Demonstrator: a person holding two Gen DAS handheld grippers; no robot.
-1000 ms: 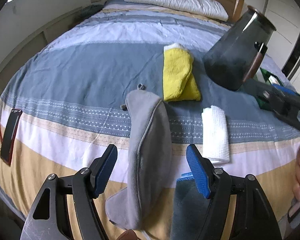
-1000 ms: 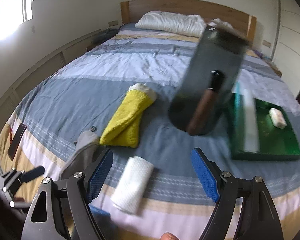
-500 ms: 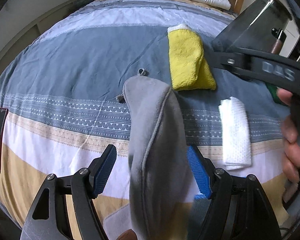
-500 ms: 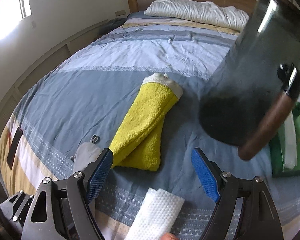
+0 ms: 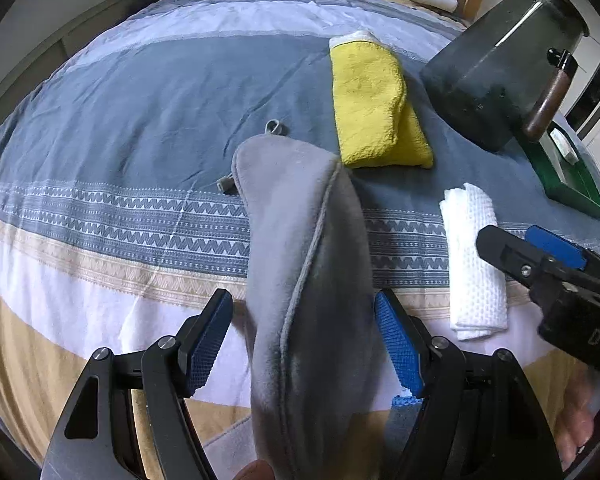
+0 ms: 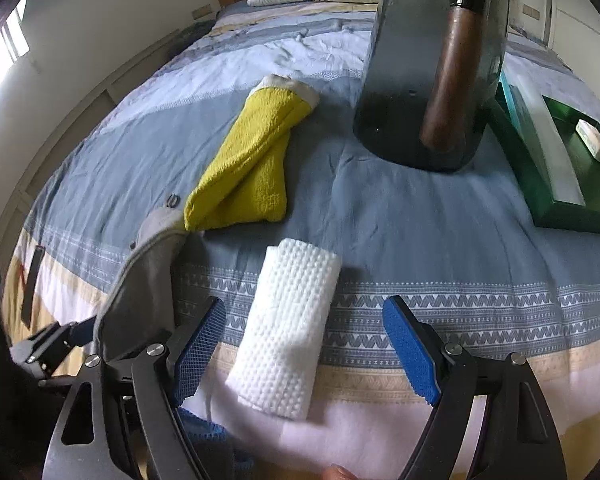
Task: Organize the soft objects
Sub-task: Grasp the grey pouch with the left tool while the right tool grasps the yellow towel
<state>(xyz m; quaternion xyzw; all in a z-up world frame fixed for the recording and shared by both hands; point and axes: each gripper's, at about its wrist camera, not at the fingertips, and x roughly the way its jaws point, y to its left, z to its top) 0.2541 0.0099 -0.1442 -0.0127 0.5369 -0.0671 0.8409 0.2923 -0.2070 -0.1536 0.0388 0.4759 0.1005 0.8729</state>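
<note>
Both hand-held grippers stand spread over the bed (image 5: 100, 128). Our left hand-held gripper (image 5: 304, 340) has its blue ribbed pads on either side of a grey cloth (image 5: 300, 248), a soft fleece piece with a stitched seam, rising from the bedspread between the fingers; we cannot tell whether the pads touch it, and its lower end is cut off at the frame edge. Our right hand-held gripper (image 6: 304, 348) hangs wide open above a white cloth (image 6: 288, 332), a rolled waffle-weave piece lying on the patterned band of the bedspread, apart from both pads.

A yellow towel (image 6: 248, 168), nubby terry folded double with a pale edge, lies further up the bed, just beside the grey cloth's tip. A dark smoky jug (image 6: 432, 64) with a brown handle stands beyond it; its top is cut off in the right view. A green tray (image 6: 568, 184) is partly out of frame, its contents too small to name. A scrap of blue knit (image 6: 204, 432) peeks out under the right gripper.

Since a second ago, the right gripper has dropped from near the jug to the white cloth, while the left has closed in along the grey cloth.
</note>
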